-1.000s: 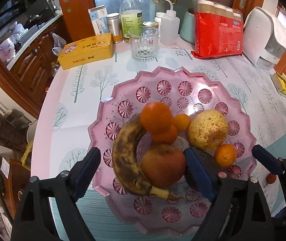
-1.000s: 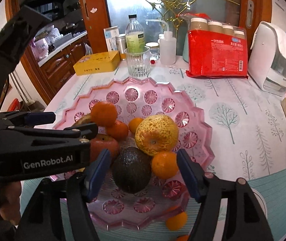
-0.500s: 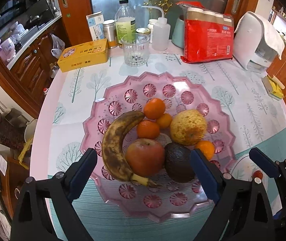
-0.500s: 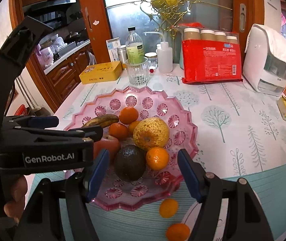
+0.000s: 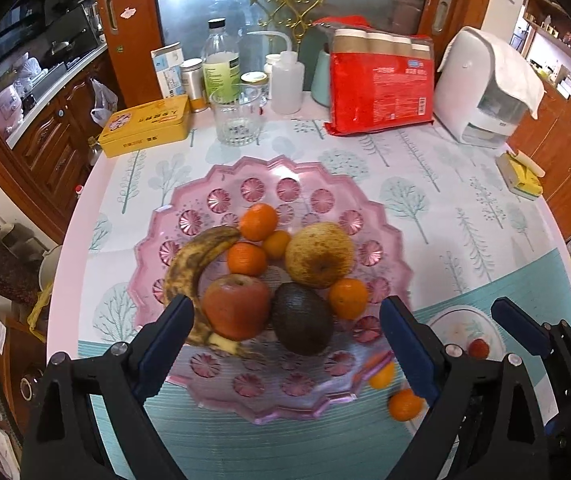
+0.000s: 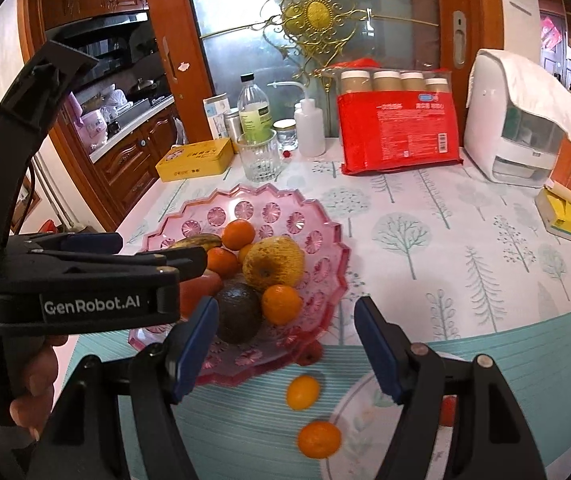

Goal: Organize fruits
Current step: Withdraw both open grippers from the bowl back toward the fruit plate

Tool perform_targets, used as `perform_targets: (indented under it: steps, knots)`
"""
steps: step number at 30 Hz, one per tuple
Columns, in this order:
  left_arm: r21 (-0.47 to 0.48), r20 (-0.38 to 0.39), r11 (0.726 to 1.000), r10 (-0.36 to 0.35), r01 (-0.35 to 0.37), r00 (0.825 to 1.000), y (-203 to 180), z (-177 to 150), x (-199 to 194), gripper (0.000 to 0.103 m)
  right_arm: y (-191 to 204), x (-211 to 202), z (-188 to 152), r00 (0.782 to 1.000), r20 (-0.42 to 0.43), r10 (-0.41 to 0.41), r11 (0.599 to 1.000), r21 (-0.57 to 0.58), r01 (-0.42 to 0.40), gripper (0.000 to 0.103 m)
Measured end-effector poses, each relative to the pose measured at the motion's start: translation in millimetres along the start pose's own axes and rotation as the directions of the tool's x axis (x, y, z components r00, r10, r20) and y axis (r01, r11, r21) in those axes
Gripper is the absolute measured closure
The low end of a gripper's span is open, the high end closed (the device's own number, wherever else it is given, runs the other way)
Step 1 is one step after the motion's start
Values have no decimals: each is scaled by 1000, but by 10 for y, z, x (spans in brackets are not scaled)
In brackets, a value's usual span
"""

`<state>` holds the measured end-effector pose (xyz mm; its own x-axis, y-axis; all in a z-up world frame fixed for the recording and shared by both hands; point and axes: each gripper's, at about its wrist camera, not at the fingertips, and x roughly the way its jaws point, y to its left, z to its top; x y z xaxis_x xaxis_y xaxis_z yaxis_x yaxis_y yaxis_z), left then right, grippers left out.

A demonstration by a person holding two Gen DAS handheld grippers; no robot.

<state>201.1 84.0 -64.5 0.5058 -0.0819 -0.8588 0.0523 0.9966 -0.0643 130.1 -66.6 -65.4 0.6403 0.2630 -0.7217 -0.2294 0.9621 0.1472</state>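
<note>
A pink scalloped plate (image 5: 245,176) holds a spotted banana (image 5: 189,264), a red apple (image 5: 235,306), a dark avocado (image 5: 301,320), a yellow pear (image 5: 319,254) and several tangerines (image 5: 258,222). My left gripper (image 5: 287,320) hovers open above the plate's near side, with nothing between its fingers. My right gripper (image 6: 287,312) is open too, above the plate's (image 6: 245,196) near right rim. Two small oranges (image 6: 303,392) (image 6: 319,439) lie loose on the tablecloth below it. A hand holds the left gripper's body (image 6: 85,276) at the left of the right wrist view.
A small white plate (image 5: 461,328) with a red fruit (image 5: 478,348) sits near the front right. At the back stand a glass (image 5: 237,120), a yellow tin (image 5: 145,126), bottles, a red pack (image 5: 381,88) and a white appliance (image 5: 485,88). The table's rounded edge runs down the left.
Both grippers have drawn back and risen from the plate, so the fruit looks smaller. The left jaws stand slightly wider. The loose oranges have come into both views.
</note>
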Motion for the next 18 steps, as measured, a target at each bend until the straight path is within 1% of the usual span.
perform_targets:
  steps: [10,18]
  knots:
    - [-9,28,999,-41,41,999,-413,-51,-208,10,-464,-333,-22,999,26,-35,999,8,35,32]
    - [-18,45,999,-44,45,998,-724,-151,-330,10,-840,-527,-4,998,47,-52,998,27,51,32]
